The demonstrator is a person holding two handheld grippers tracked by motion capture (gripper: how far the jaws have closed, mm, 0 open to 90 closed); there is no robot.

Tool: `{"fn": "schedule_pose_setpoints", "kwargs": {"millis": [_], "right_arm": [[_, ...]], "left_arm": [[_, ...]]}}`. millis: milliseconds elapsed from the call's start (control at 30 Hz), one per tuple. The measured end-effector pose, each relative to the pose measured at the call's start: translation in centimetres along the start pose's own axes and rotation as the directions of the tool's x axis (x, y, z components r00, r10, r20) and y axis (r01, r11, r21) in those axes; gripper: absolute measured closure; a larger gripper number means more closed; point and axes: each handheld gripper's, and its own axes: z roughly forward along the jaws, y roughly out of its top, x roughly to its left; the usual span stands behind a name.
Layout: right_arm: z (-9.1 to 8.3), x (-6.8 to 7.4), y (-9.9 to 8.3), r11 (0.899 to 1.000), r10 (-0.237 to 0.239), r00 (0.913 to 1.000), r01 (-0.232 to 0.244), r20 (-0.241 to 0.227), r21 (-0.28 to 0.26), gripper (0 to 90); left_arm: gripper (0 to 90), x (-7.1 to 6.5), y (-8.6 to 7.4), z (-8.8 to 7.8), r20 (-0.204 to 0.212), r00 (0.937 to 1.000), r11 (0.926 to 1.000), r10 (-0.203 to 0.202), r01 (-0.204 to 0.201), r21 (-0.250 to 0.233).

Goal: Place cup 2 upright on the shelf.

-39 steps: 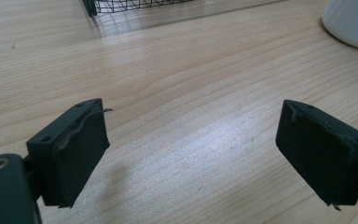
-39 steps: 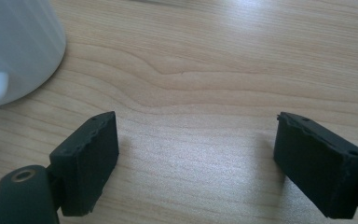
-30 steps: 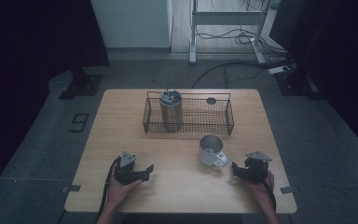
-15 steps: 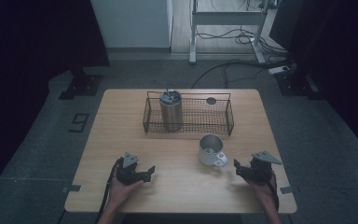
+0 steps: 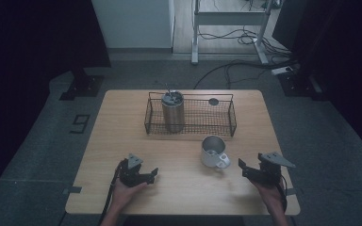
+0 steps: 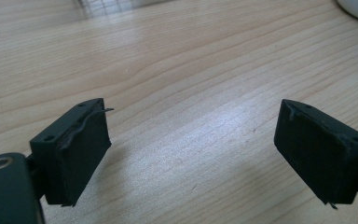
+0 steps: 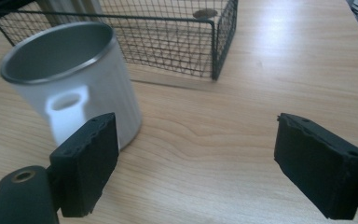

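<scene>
Approach step, nothing picked up yet. My right gripper (image 5: pixel 245 168) hovers w/ jaws spread, empty; white mug (image 5: pixel 213 151) sits at its 10 o'clock, near, not touching, handle (image 7: pixel 66 108) turned my way. Left gripper (image 5: pixel 150 175) low over the table (image 5: pixel 122 122), jaws apart & just been closing, nothing between them. Next, I reckon: swing right tongs onto the handle, then pinch. Wire basket (image 5: pixel 233 123) w/ steel canister (image 5: pixel 173 111) beyond, 12 o'clock.

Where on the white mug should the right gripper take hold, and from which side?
Probably by the handle of the white mug, coming in level from the person's side: the mug stands upright and its handle faces the right gripper, whose jaws stand open with nothing between them. The wire basket blocks the far side.
</scene>
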Motion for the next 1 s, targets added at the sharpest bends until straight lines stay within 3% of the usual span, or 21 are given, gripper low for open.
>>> {"fn": "schedule_pose_setpoints", "kwargs": {"millis": [233, 400, 667, 1000], "right_arm": [[-0.9, 1.4, 0.8, 0.999, -0.009, 0.9985, 0.007, -0.054, -0.031, 13.2], [-1.0, 2.8, 1.3, 0.999, -0.039, 0.9951, 0.037, -0.091, -0.022, 12.6], [0.0, 4.6, 1.6, 0.997, -0.081, 0.9894, 0.081, -0.121, 0.000, 8.8], [1.7, 5.8, 2.2, 0.993, -0.106, 0.9847, 0.111, -0.138, 0.027, 6.2]], "left_arm": [[10.4, 0.0, 0.1, 0.3, -0.006, 1.0000, 0.9996, -0.007, 0.007, 0.026], [10.4, 0.1, 0.2, 0.4, -0.008, 0.9998, 0.9990, -0.017, 0.017, 0.042], [10.4, 0.3, 0.3, 0.7, -0.015, 0.9988, 0.9967, -0.046, 0.047, 0.067], [11.0, 0.3, 0.3, 0.8, -0.017, 0.9989, 0.9962, -0.044, 0.045, 0.075]]}}
